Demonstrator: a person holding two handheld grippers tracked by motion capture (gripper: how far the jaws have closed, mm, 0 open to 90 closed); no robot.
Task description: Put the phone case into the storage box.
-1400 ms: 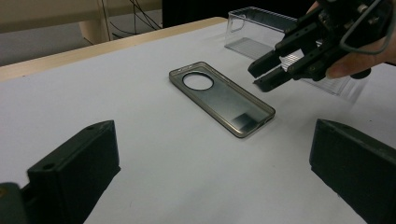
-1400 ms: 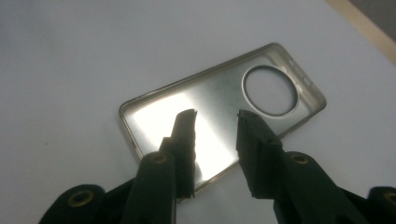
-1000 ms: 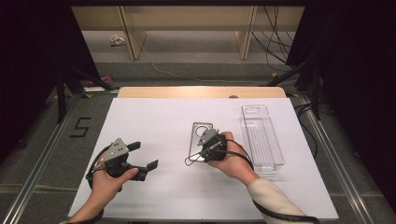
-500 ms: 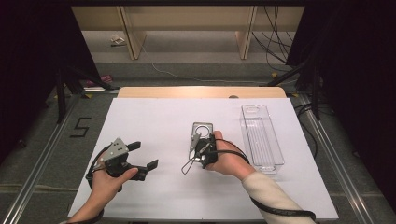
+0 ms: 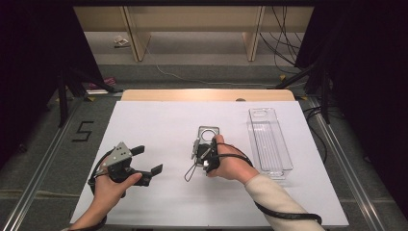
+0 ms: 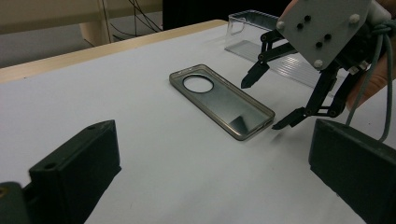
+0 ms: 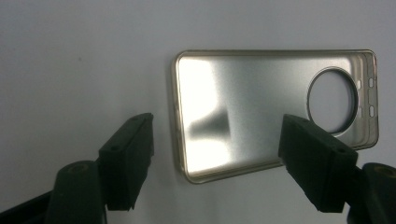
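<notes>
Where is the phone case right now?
In the high view the phone case lies flat near the middle of the white table, just beyond the right gripper and left of the clear tray.

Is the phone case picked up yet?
Not yet. The case lies flat on the table. The right gripper, whose jaws have just been opening, hovers open at its near end. The left gripper waits open. Grabbing and lifting remain, perhaps toward the tray.
</notes>
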